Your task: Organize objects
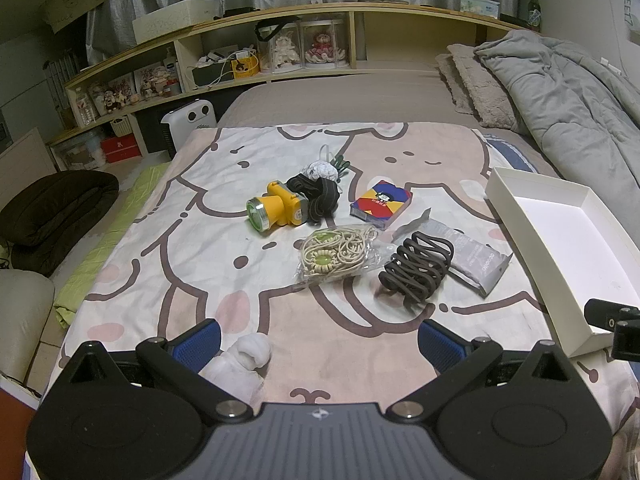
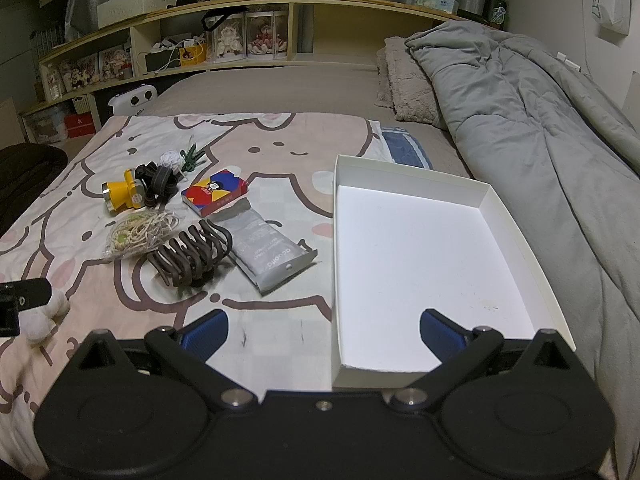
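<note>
On the cartoon bed sheet lie a yellow headlamp (image 1: 276,210) with a black strap, a colourful card box (image 1: 381,204), a bagged beige cord (image 1: 336,254), a brown hair claw (image 1: 418,268), a grey packet (image 1: 478,262) and a white-and-green bundle (image 1: 326,168). A shallow white box (image 2: 420,264) sits empty to the right. My left gripper (image 1: 320,344) is open above the sheet's near edge, a white fluffy item (image 1: 244,356) beside its left finger. My right gripper (image 2: 324,334) is open over the box's near left corner. The headlamp (image 2: 122,196) and claw (image 2: 192,256) also show in the right wrist view.
A grey duvet (image 2: 520,120) and pillows (image 2: 404,76) cover the bed's right side. A wooden shelf (image 1: 320,12) with dolls and boxes runs along the back. A dark cushion (image 1: 52,208) and a white heater (image 1: 192,120) stand on the floor at left.
</note>
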